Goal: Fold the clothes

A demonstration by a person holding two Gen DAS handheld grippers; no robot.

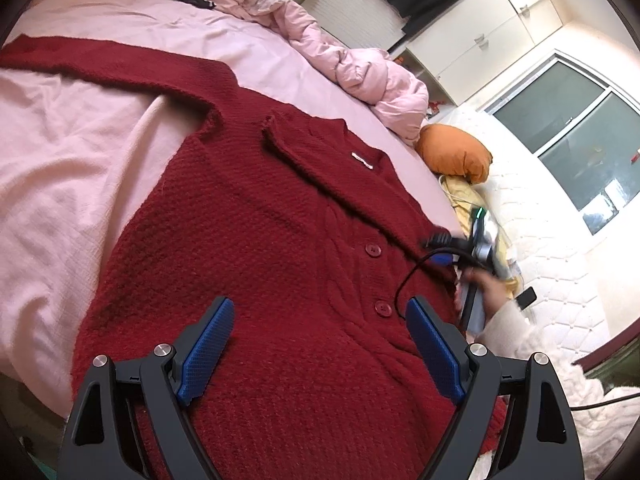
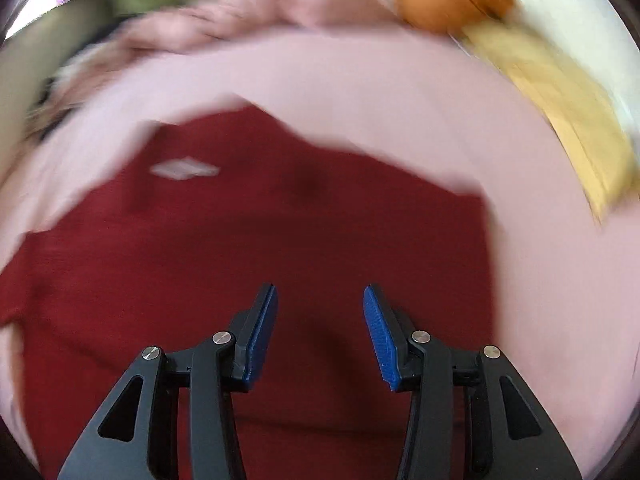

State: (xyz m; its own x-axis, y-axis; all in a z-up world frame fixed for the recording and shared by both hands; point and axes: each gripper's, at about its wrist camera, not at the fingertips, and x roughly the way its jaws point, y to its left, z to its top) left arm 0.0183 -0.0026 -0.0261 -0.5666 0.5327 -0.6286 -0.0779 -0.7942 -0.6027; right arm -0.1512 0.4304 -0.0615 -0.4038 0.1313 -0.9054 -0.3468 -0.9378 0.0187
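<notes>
Red cardigan (image 1: 256, 232) lies flat, front up, buttoned, on the pink bed sheet (image 1: 72, 160), one sleeve stretched out sideways. Left gripper (image 1: 320, 312) and right gripper (image 2: 320, 296) both over the knit, jaws spread, nothing held. Right wrist view motion-blurred.

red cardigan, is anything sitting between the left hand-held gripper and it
Nothing visible does. The left hand-held gripper hangs open straight over the red cardigan, with only knit between its fingers. A thin black cable loops over the cardigan's right side, near the right hand-held gripper, clear of the left one's path.
</notes>
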